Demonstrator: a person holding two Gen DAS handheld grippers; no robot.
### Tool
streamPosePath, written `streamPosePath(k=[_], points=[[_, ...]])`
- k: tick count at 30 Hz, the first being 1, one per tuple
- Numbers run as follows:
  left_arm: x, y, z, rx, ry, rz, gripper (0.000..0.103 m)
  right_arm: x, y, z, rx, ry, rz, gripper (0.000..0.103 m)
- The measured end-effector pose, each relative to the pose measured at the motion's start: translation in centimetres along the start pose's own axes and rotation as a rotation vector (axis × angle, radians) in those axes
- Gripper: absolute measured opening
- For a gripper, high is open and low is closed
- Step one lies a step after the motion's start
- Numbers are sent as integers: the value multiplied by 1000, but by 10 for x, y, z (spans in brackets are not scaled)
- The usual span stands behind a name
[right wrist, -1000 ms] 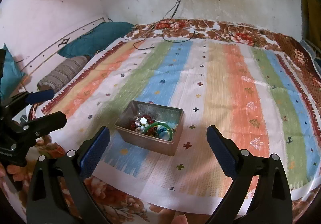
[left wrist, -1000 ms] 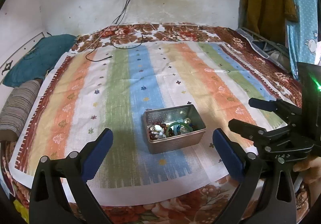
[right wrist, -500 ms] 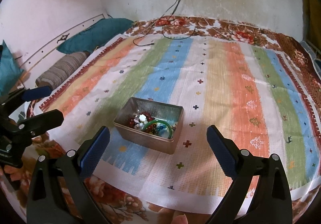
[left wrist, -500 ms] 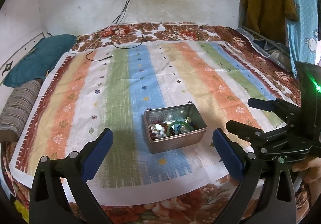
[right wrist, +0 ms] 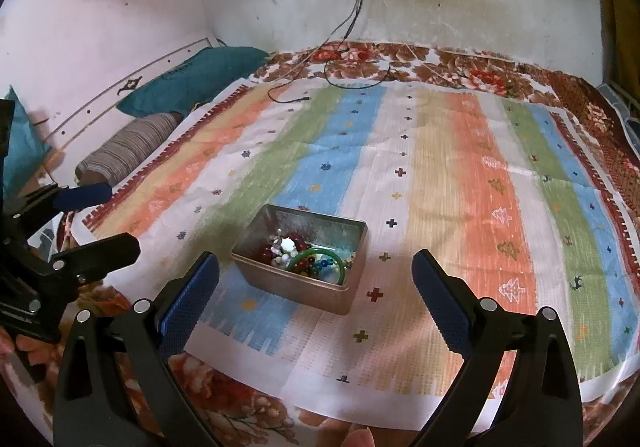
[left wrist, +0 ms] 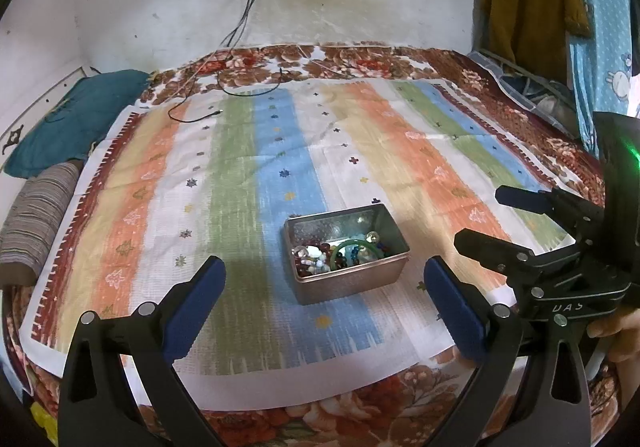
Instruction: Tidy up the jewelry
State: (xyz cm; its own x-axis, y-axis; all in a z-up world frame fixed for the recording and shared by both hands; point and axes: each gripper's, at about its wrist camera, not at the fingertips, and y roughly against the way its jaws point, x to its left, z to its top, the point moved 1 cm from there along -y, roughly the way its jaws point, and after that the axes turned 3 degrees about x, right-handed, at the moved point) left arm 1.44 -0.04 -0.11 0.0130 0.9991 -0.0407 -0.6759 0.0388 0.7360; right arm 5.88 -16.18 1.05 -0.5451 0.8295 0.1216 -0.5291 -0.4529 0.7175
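I see a striped cloth (left wrist: 248, 175) over a bed. Near its front edge stands a rectangular metal tin (left wrist: 347, 253), full of beads and a green bangle (right wrist: 318, 261). My left gripper (left wrist: 324, 279) and right gripper (right wrist: 316, 273) are spread wide, holding nothing.

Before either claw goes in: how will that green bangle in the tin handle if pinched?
The green bangle looks like a rigid glossy hoop, so probably stiff, slick, perhaps brittle. It lies tangled among beads in the metal tin, so lifting may drag strands. Set on edge, it could roll.
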Motion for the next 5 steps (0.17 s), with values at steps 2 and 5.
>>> streamPosePath(k=[2,5], points=[[1,-1,0,2,2,-4,97,0,1,0,-2,-1,-2,98],[1,-2,0,6,4,1,97,-2,1,1,-6,-11,-3,98]])
